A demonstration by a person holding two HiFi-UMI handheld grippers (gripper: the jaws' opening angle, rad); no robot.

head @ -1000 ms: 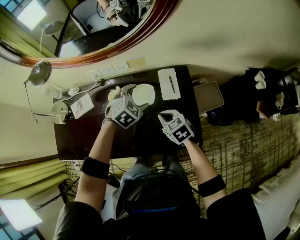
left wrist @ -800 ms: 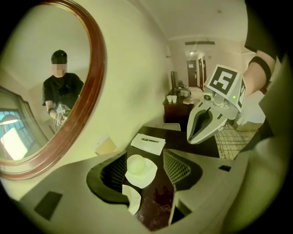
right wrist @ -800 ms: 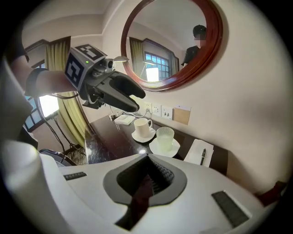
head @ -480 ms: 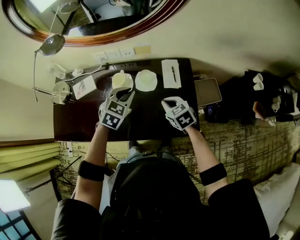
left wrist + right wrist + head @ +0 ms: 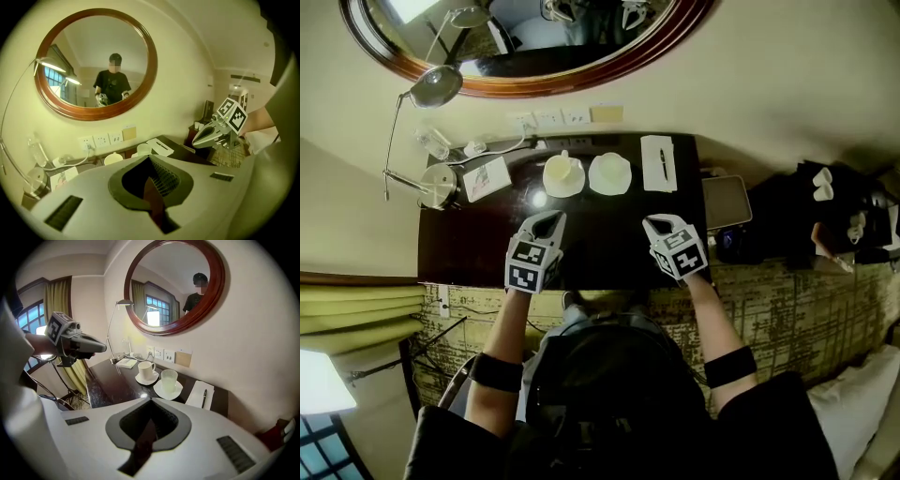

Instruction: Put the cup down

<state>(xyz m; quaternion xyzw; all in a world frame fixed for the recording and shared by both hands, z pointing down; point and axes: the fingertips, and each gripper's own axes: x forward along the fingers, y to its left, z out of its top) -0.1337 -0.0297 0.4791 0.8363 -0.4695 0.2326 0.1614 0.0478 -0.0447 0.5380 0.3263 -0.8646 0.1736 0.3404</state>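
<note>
Spanning the near middle, the dark glossy wooden desk (image 5: pixel 469 267) carries everything. Above its near edge the left grey gripper (image 5: pixel 549 221) has just been closing its jaws on nothing, and the right grey gripper (image 5: pixel 655 224) is also closed and empty. The white ceramic handled cup (image 5: pixel 562 174) stands at the far middle on a white saucer (image 5: pixel 553 191), its long axis vertical, mouth up, handle seemingly toward the far wall. It looks rigid, light, slick and breakable, best pinched across the rim.

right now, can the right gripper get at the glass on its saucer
Probably yes: only bare desk lies between the right gripper and the glass; its shut fingers would need opening.
</note>
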